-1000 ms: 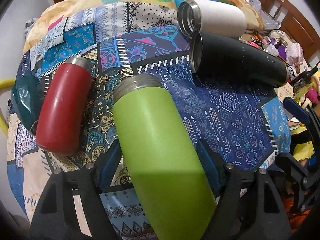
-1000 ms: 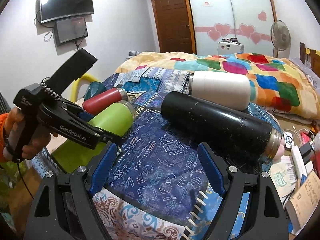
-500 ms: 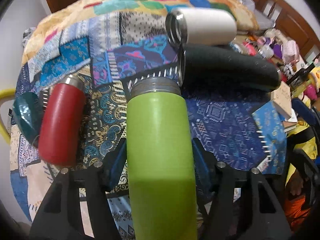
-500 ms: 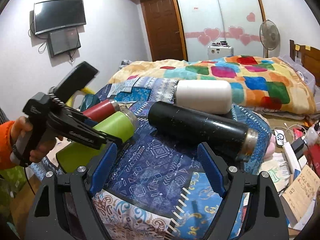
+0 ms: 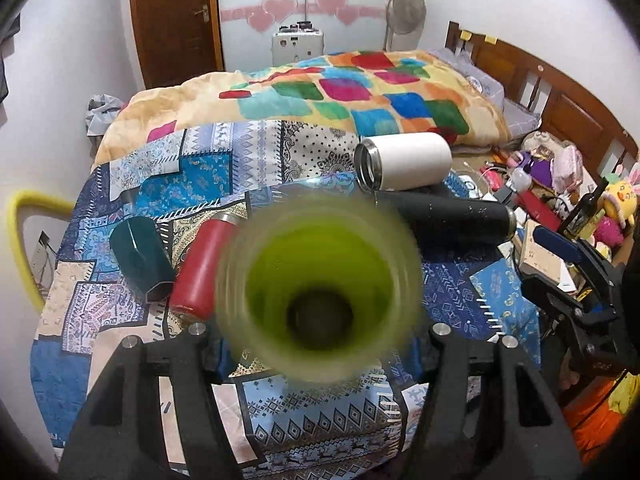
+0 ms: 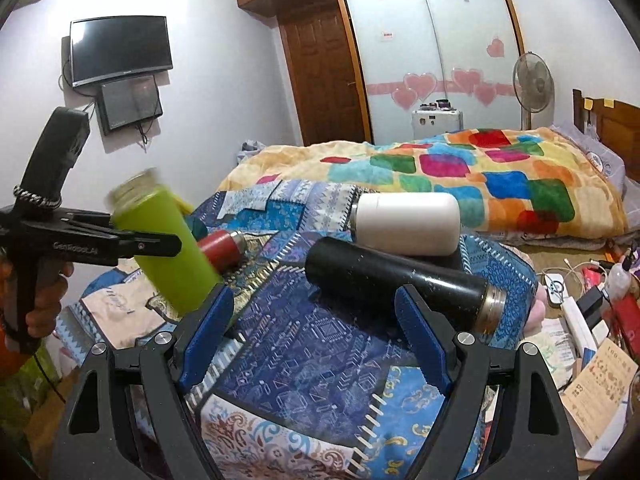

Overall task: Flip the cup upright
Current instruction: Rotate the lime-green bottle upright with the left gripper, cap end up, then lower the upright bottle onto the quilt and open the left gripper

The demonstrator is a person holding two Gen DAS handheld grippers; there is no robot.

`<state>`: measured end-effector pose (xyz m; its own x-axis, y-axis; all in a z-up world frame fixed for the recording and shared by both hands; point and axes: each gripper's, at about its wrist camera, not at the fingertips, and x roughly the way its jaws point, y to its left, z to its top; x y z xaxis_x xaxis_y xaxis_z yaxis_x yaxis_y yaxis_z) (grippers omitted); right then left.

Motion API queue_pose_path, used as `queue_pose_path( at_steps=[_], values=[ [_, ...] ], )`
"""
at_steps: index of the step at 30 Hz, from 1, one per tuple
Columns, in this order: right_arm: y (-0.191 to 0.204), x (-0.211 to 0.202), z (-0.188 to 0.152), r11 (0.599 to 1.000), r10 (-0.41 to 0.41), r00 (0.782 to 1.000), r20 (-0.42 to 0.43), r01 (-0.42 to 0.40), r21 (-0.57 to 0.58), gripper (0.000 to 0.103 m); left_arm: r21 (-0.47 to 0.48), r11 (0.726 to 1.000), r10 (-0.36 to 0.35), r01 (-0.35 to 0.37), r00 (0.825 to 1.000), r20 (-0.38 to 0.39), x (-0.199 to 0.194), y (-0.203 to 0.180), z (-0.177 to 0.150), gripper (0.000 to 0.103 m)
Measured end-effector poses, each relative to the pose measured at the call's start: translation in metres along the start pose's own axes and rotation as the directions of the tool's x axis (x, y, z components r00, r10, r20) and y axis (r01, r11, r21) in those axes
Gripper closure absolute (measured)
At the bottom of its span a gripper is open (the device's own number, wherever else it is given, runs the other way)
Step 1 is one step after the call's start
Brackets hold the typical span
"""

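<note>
My left gripper [image 5: 320, 344] is shut on the green cup [image 5: 318, 288], which is blurred with its open mouth facing the camera. In the right wrist view the green cup [image 6: 168, 248] is lifted off the patterned cloth [image 6: 320, 344] and tilted, mouth up and to the left, held by the left gripper [image 6: 160, 245]. My right gripper [image 6: 316, 340] is open and empty above the cloth, in front of the black cup [image 6: 400, 280]. The black cup [image 5: 452, 216], white cup [image 5: 404, 160] and red cup [image 5: 200, 264] lie on their sides.
A dark teal cup [image 5: 138, 254] lies left of the red cup. A bed with a colourful blanket [image 5: 360, 92] is behind the table. Clutter [image 6: 592, 320] covers the floor at the right. A yellow chair [image 5: 18, 240] stands at the left.
My left gripper has lifted the green cup off the cloth and rotated it from lying flat to nearly upright, mouth up. The right gripper has drawn back a little and stayed open.
</note>
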<state>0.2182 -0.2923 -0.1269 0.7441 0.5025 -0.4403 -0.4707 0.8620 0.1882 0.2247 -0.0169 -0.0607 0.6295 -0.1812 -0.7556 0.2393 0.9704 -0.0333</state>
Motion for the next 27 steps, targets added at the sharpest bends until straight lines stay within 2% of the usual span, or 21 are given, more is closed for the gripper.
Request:
queue_pose_path(
  at_steps=[8,27],
  values=[
    [0.004,0.005,0.0,1.0,0.004,1.0,-0.007,-0.004,0.002,0.022,0.012,1.0,-0.017,0.016,0.999,0.044,0.006,-0.002,0.012,0.041],
    [0.006,0.008,-0.001,1.0,0.013,1.0,-0.013,-0.013,0.007,0.022,0.042,0.999,-0.021,0.021,1.0,0.012,0.019,-0.01,0.002,0.041]
  ],
)
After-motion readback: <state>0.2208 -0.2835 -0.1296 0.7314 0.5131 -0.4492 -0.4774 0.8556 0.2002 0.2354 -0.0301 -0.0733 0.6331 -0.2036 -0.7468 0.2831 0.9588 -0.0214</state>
